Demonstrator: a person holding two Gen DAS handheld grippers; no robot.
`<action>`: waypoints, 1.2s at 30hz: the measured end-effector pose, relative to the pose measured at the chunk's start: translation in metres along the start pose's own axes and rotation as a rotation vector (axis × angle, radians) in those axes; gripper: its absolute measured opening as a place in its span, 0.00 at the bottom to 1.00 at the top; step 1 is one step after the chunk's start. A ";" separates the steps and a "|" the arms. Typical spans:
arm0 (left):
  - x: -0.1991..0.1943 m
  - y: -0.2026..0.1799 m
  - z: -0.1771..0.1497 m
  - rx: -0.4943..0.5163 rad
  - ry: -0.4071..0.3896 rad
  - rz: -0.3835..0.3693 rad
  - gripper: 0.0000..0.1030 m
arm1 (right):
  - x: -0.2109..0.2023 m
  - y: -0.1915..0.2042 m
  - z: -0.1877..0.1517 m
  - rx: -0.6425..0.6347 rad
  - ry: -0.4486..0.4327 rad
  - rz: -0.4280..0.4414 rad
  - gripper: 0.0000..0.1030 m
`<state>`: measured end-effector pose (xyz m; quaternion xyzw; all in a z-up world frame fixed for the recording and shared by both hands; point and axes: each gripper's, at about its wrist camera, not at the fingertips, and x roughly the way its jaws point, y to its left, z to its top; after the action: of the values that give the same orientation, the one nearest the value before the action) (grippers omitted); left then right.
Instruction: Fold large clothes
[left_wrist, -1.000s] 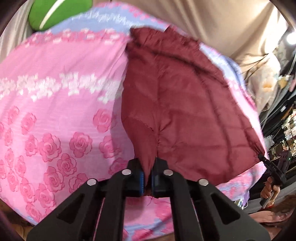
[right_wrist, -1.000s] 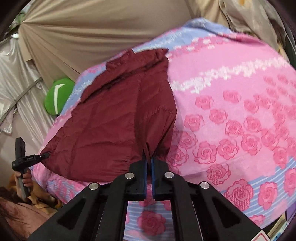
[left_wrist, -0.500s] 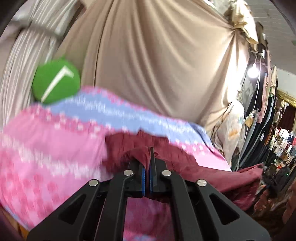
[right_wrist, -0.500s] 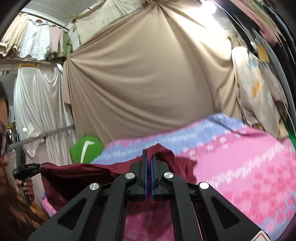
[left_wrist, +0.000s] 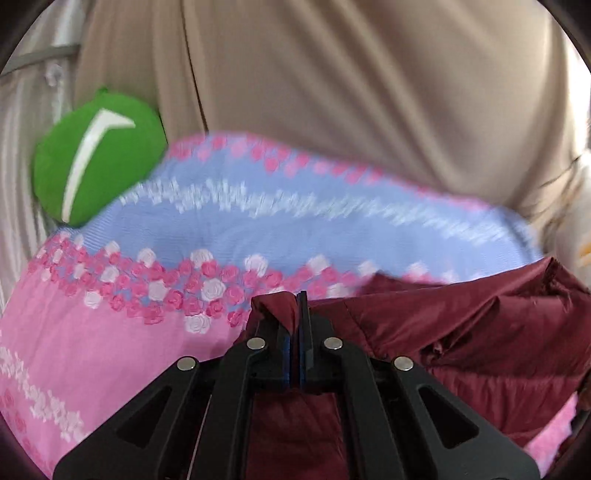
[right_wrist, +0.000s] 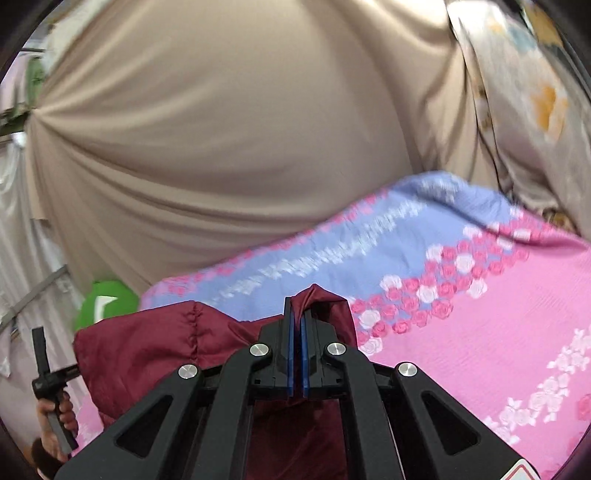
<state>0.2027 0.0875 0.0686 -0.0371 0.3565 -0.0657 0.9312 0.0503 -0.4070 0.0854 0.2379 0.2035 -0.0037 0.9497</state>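
Observation:
A dark maroon quilted jacket (left_wrist: 461, 332) is lifted off the bed and folds over itself. My left gripper (left_wrist: 298, 306) is shut on one corner of its hem, which bunches around the tips. In the right wrist view the jacket (right_wrist: 147, 354) hangs to the left, and my right gripper (right_wrist: 297, 314) is shut on another hem corner that pokes up over the tips. Both grippers hold the cloth above the pink and blue rose-patterned bedspread (left_wrist: 110, 350), which also shows in the right wrist view (right_wrist: 480, 350).
A green round cushion (left_wrist: 92, 158) lies at the bed's far left corner and also shows in the right wrist view (right_wrist: 105, 302). A beige curtain (left_wrist: 332, 92) hangs behind the bed. The left hand and its gripper handle (right_wrist: 51, 391) show at the right wrist view's left edge.
Both grippers have lifted the jacket's near hem off the bed and carried it forward toward the far end. The jacket, flat a second ago, now folds over itself.

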 end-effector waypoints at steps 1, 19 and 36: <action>0.022 -0.001 0.000 0.000 0.033 0.022 0.01 | 0.024 -0.007 -0.001 0.014 0.039 -0.019 0.02; 0.096 0.025 -0.029 -0.103 0.075 0.008 0.27 | 0.118 -0.063 -0.048 0.131 0.197 -0.134 0.23; 0.018 -0.061 -0.134 0.243 0.058 0.009 0.62 | 0.026 0.067 -0.190 -0.318 0.359 0.018 0.12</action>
<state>0.1204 0.0212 -0.0361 0.0796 0.3730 -0.1055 0.9184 0.0074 -0.2592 -0.0474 0.0839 0.3647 0.0794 0.9239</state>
